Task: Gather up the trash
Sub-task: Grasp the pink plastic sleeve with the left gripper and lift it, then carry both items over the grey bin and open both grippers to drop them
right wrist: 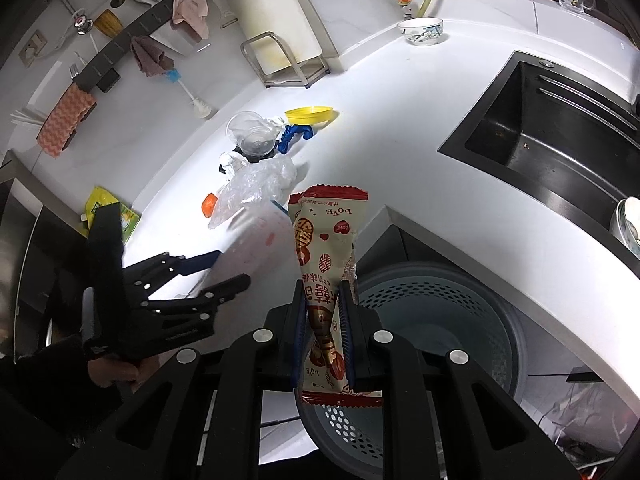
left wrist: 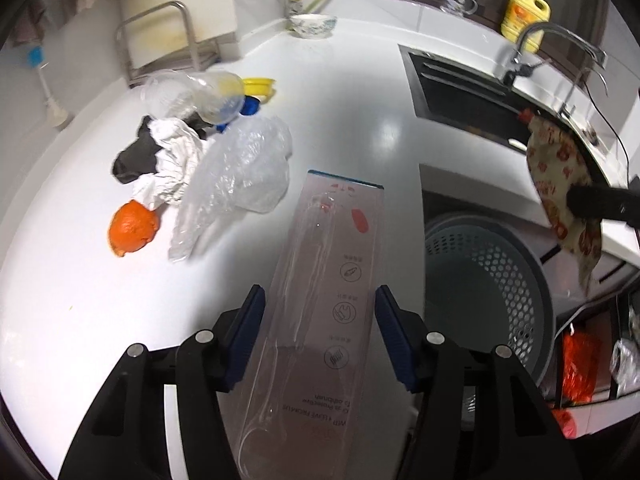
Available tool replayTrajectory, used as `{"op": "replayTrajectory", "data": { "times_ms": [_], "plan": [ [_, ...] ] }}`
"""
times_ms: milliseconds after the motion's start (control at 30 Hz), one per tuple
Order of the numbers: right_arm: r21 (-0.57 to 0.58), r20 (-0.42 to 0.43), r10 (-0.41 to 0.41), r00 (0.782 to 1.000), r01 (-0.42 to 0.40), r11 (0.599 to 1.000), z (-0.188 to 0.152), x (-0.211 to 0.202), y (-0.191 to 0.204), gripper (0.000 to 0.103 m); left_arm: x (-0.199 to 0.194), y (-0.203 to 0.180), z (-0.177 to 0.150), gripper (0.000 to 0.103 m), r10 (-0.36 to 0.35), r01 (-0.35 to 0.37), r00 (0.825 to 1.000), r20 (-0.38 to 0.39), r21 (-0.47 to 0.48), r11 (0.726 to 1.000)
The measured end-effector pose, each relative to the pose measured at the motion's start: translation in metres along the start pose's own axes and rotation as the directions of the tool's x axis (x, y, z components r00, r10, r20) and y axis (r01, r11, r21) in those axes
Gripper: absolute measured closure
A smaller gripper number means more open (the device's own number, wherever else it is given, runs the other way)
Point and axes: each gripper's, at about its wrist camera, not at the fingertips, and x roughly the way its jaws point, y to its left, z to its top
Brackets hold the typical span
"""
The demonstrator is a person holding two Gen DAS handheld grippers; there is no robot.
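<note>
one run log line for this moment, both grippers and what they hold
left gripper: jaws around clear package, contact unclear | right gripper: shut on snack wrapper | bin: below

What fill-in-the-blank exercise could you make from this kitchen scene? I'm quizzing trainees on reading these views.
1. The right hand-held gripper is shut on a red and cream snack ____.
2. Below the snack wrapper stands a grey perforated ____.
3. The clear plastic box sits between the pads of the ____ hand-held gripper.
4. On the counter, the peel beside the plastic bag is ____ in colour.

Missing words: wrapper; basket; left; orange
</note>
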Motion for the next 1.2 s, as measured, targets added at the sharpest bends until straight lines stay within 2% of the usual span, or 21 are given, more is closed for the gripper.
{"op": "replayTrajectory", "data": {
  "times_ms": [200,367,600,833,1200],
  "plan": [
    [-0.043,-0.015,0.031,0.999,-0.032,0.999,-0.007,-0.009,-0.006,0.087,-0.028,-0.023,-0.001,0.048,0.087,-0.085,0.996,0.021,-0.103,0.991],
    [-0.075,-0.039,0.064,0.997,-0.067,0.995,-0.019,-0.021,-0.019,0.087,-0.048,-0.054,-0.008,0.048,0.155,-0.15,0.988,0.011,-0.18,0.972],
    [-0.086,-0.081,0.075,0.994,-0.082,0.993,-0.038,-0.036,-0.046,0.087,-0.061,-0.104,-0.019,0.048,0.171,-0.164,0.985,0.005,-0.252,0.954],
    [-0.131,-0.125,0.041,0.991,-0.058,0.99,-0.056,-0.04,-0.064,0.087,-0.06,-0.152,-0.032,0.048,0.179,-0.178,0.984,-0.026,-0.293,0.939],
    [-0.211,-0.211,0.011,0.977,-0.057,0.976,-0.08,-0.006,-0.071,0.087,-0.04,-0.168,-0.052,0.048,0.183,-0.217,0.976,-0.122,-0.406,0.888]
  ]
}}
